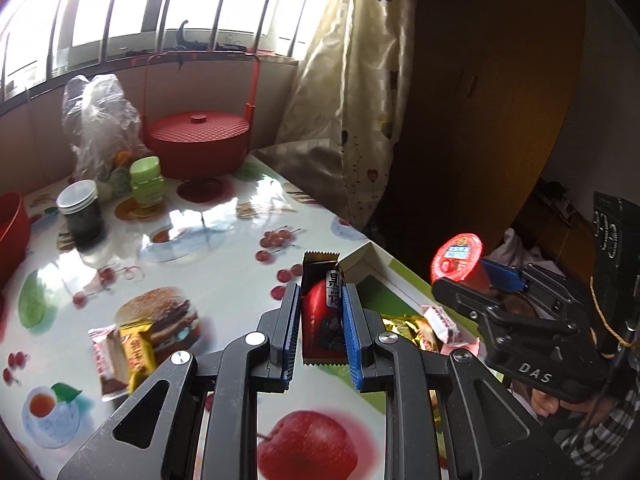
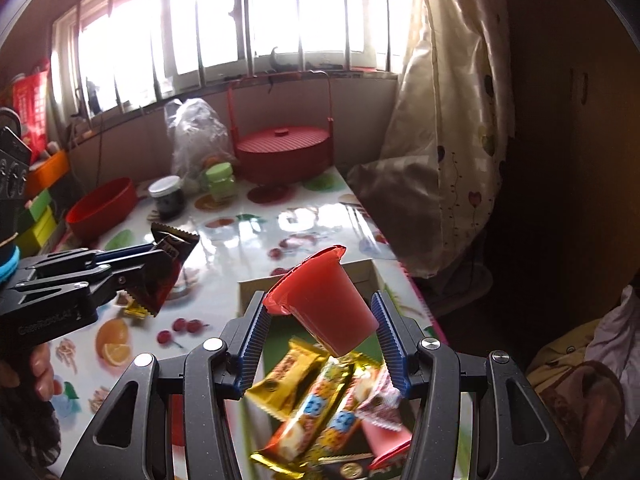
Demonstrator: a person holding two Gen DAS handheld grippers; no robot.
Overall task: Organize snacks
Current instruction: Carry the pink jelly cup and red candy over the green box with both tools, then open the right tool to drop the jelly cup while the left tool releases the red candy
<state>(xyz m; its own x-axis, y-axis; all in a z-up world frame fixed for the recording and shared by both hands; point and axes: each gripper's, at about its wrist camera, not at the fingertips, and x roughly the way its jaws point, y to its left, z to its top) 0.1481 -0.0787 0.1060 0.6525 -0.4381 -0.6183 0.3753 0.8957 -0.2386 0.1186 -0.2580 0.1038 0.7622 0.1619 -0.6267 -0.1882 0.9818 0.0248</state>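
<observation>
Left gripper (image 1: 320,320) clenched on dark bar (image 1: 322,312), above table (image 1: 224,240). Right gripper (image 2: 320,340) grasping red cup (image 2: 324,304), tilted, over box (image 2: 256,284) of snacks (image 2: 320,400).

Bright barred window (image 2: 240,20), patterned curtain (image 2: 452,120), glossy fruit-print table (image 1: 192,248)

— Where is there room to move?

— The middle of the shiny fruit-picture bench (image 1: 224,236) is bare, so a tool can pass there.

— What blocks the far side?

— A round red basket with a lid and tall handle (image 1: 198,146), a green plastic jar (image 1: 146,182), a dark glass jar with a silver lid (image 1: 80,212) and a crinkly clear bag (image 1: 98,120) stand close together.

— And on the left?

— A red bowl (image 2: 102,208) sits at that edge.

— Near us?

— A white cardboard box (image 2: 308,280) full of wrapped snacks (image 2: 320,400) fills the near right corner. Two small snack packs (image 1: 120,352) lie near the left.
</observation>
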